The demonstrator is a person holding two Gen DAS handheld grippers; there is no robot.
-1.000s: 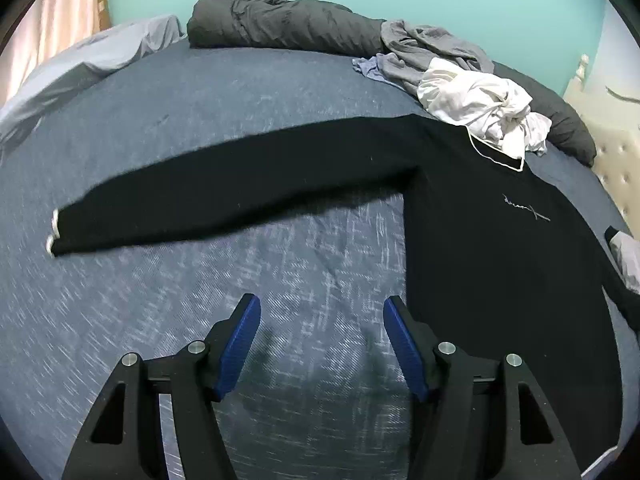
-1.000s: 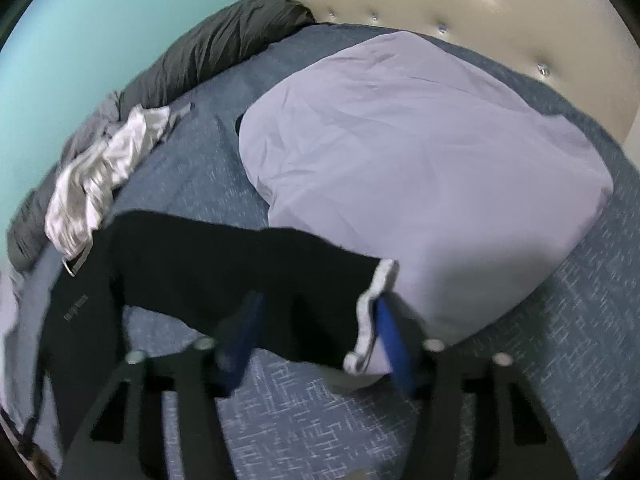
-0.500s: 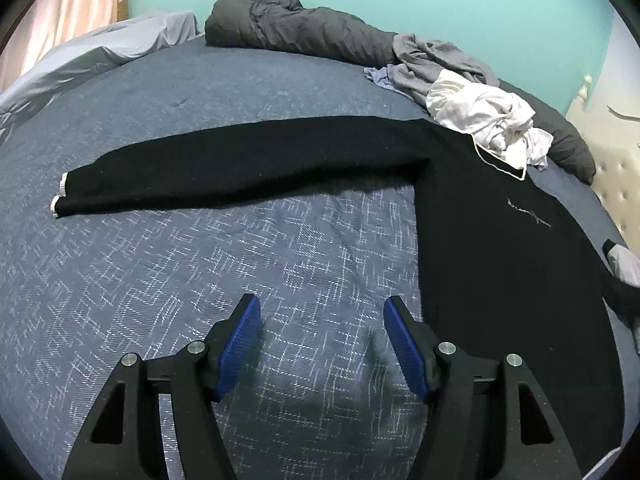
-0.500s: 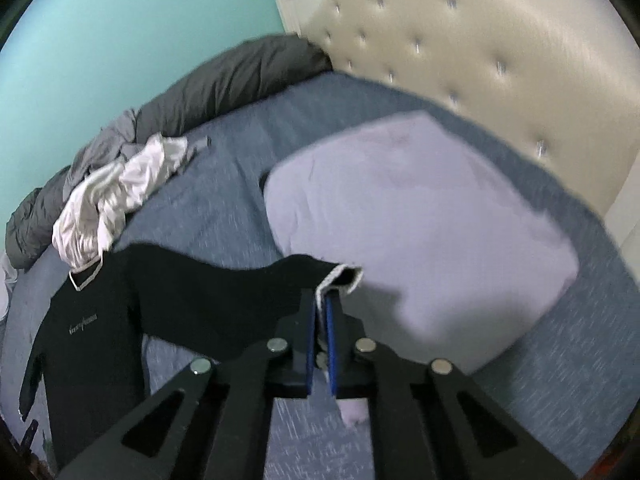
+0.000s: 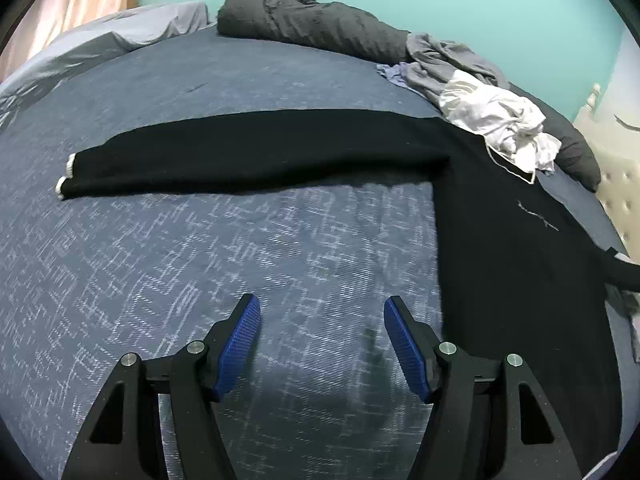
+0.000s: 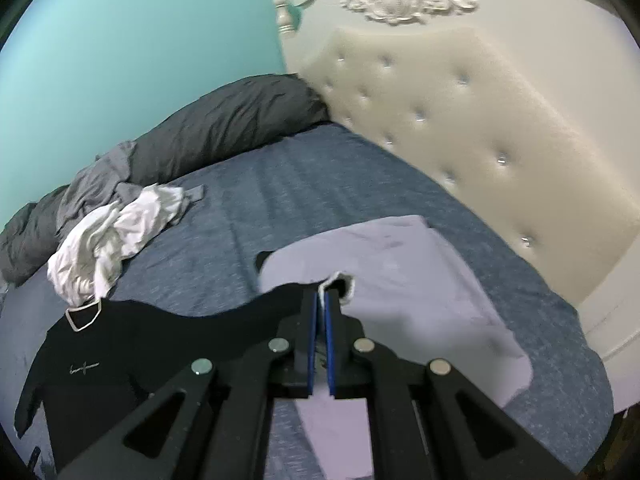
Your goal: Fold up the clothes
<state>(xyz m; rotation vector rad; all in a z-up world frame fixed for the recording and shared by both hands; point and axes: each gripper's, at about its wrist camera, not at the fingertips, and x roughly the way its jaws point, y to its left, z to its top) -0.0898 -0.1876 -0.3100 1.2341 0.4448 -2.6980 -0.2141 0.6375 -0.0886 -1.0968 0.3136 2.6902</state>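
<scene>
A black long-sleeved sweater lies face up on the blue bedspread, its one sleeve stretched flat to the left with a white cuff at the end. My left gripper hovers open over bare bedspread, just left of the sweater's body. In the right wrist view the same sweater lies at the lower left. My right gripper is shut on the white cuff of the other sleeve and holds it lifted above a lilac pillow.
A white garment and a grey one are heaped by the sweater's collar. A dark grey duvet runs along the turquoise wall. A cream tufted headboard stands to the right, and another pale pillow lies far left.
My right gripper closed on the sleeve's cuff and rose with it off the pillow, the view tilting up toward the headboard. The left gripper barely shifted and stayed open.
</scene>
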